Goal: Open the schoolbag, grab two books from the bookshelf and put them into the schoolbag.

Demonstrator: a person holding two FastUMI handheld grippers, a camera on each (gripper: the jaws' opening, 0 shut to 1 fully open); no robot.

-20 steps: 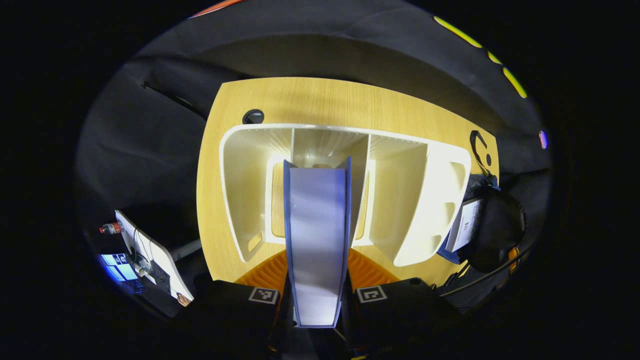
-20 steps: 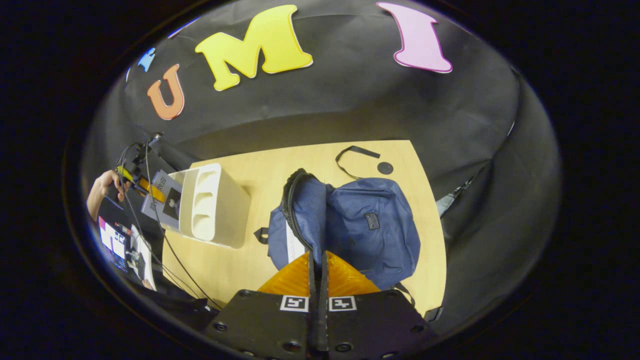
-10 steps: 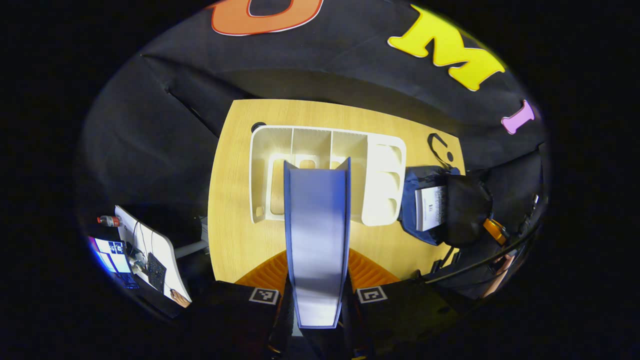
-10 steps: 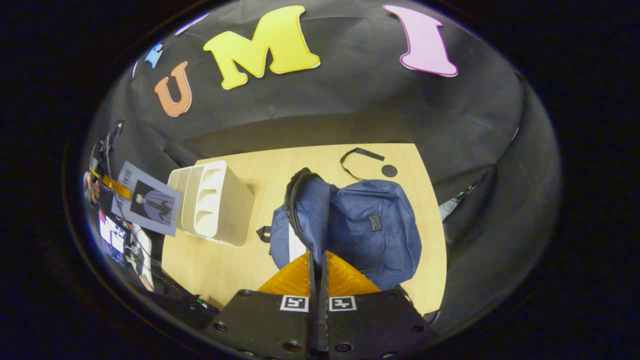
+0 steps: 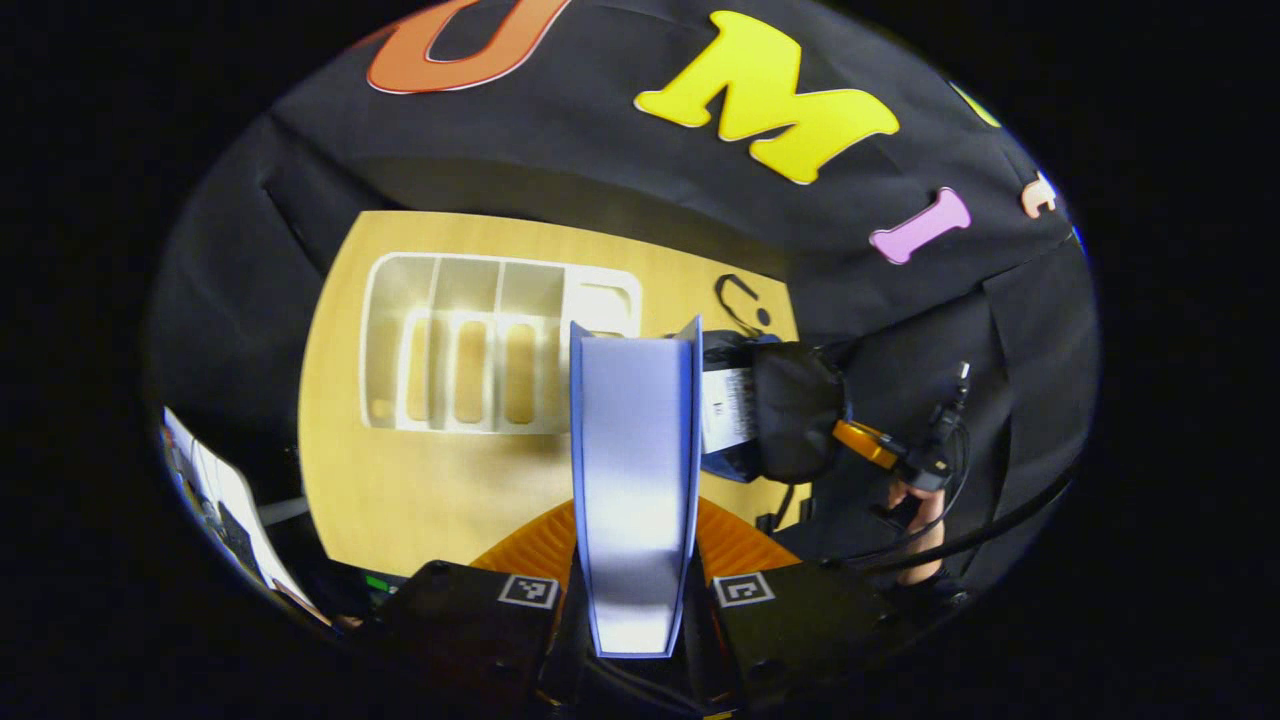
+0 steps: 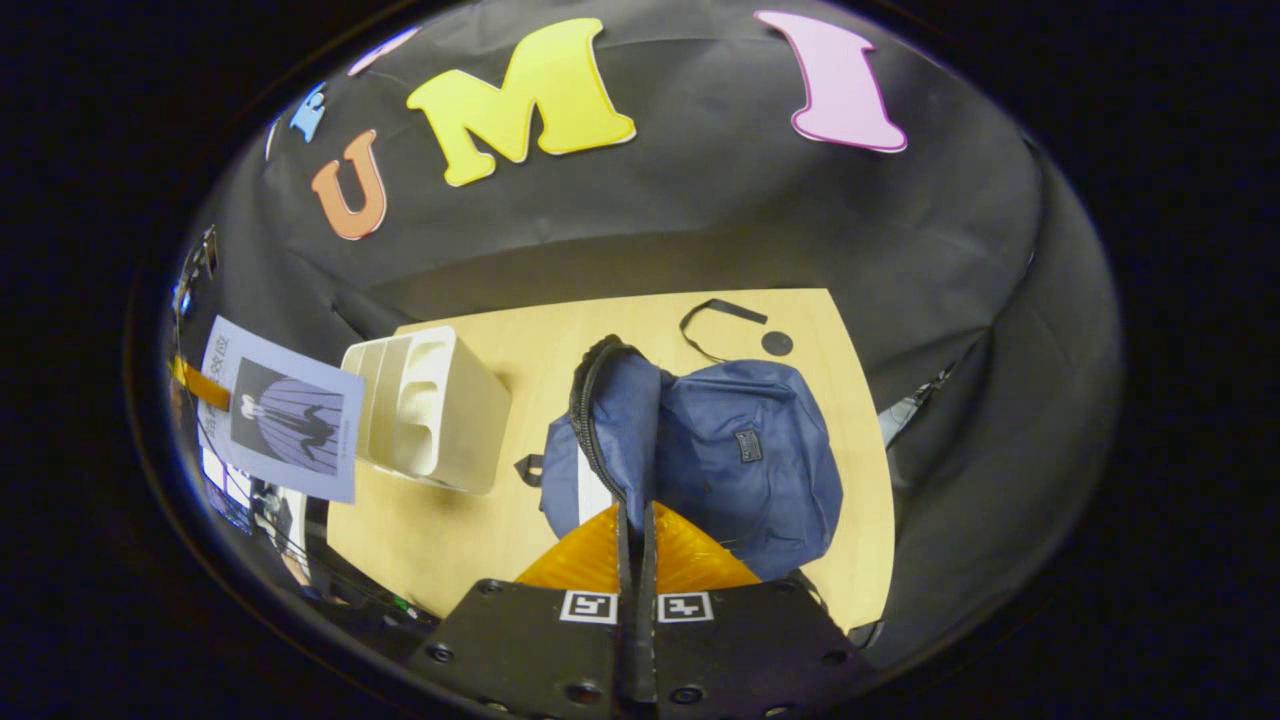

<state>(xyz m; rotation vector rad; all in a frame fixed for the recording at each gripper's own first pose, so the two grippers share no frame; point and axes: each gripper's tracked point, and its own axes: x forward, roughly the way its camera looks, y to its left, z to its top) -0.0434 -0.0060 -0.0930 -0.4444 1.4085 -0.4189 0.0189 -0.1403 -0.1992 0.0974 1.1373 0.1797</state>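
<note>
Table (image 6: 470, 530): my wooden work surface, carrying bookshelf and schoolbag.
Schoolbag (image 6: 745, 470): blue, lying unzipped to the right of the shelf, a white book (image 6: 590, 495) inside.
Bookshelf (image 5: 470, 345): white, compartments bare, below me.
Book (image 5: 633, 480): my left gripper (image 5: 634, 585) clamps it, lifted above the table.
Right gripper (image 6: 634, 545): I pinch the bag's opening edge.

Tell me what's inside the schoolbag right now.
A white book stands in the open mouth of the schoolbag, whose edge the right gripper holds up. Anything deeper is covered by the fabric.
</note>
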